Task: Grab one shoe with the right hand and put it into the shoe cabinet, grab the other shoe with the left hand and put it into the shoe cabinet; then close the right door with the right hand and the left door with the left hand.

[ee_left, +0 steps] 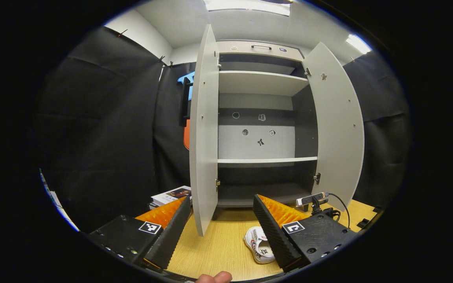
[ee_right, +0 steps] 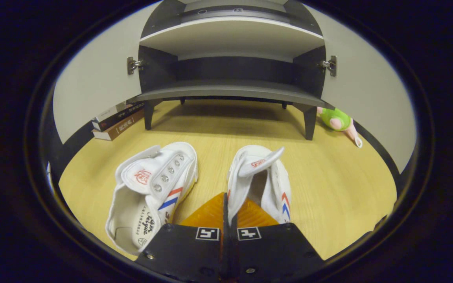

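Observation:
Two white canvas shoes with red and blue stripes lie on the wooden table before the shoe cabinet [ee_right: 230,90]. In the right gripper view, my right gripper [ee_right: 225,202] is shut on the side wall of the right-hand shoe [ee_right: 260,177], which still rests on the table. The other shoe [ee_right: 151,184] lies just left of it. In the left gripper view, my left gripper [ee_left: 222,206] hangs open above the table, and one shoe [ee_left: 258,243] shows beside its right finger. The cabinet's left door [ee_left: 205,129] and right door [ee_left: 338,125] both stand wide open, with bare shelves [ee_left: 266,160] inside.
Stacked books [ee_right: 116,118] lie left of the cabinet's legs. A green plush toy [ee_right: 336,120] lies to its right. A small camera on a stand with a cable [ee_left: 313,200] sits by the right door. A person's fingertip [ee_left: 214,277] shows at the bottom edge.

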`<action>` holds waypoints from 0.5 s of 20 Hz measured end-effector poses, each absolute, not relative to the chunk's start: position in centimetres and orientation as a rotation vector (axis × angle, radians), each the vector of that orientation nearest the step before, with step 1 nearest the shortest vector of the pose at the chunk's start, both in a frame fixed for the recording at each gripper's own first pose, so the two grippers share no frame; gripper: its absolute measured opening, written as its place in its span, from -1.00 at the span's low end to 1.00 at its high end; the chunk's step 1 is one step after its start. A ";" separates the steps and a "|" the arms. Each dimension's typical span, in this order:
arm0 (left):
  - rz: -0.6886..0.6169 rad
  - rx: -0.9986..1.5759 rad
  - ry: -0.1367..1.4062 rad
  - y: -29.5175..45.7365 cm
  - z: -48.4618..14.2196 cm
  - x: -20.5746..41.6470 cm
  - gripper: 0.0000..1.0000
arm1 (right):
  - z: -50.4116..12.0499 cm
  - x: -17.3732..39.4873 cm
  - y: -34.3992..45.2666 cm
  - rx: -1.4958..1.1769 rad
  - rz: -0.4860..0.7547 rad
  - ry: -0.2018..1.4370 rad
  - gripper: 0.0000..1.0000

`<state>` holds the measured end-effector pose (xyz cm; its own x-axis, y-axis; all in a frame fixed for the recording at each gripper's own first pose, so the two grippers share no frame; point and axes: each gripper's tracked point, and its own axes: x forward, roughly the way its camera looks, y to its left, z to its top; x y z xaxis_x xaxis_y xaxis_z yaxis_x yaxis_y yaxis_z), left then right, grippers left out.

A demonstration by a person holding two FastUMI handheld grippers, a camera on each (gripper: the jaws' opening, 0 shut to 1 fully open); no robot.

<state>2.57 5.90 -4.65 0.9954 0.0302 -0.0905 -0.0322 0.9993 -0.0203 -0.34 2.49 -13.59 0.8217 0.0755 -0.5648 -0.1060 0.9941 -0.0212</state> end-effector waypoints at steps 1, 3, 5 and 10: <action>0.027 -0.022 0.091 5.7 -4.8 2.7 0.92 | -13.2 -0.3 2.3 -0.069 0.089 0.585 -0.93; 0.017 -0.023 0.096 5.3 -5.1 2.9 0.92 | -12.0 -0.3 1.7 -0.105 0.084 0.533 -0.93; 0.008 -0.024 0.097 4.9 -5.1 3.1 0.92 | -10.7 -0.8 1.7 -0.083 0.097 0.505 -0.93; -0.002 -0.012 0.079 3.8 -4.7 3.0 0.92 | -3.6 -3.0 0.4 -0.040 0.105 0.381 -0.93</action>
<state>2.98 3.82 -4.68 0.9968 -0.0025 -0.0794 0.0015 0.9999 -0.0124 -2.98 0.41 -3.57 0.9229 0.0946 -0.3732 -0.1095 0.9938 -0.0188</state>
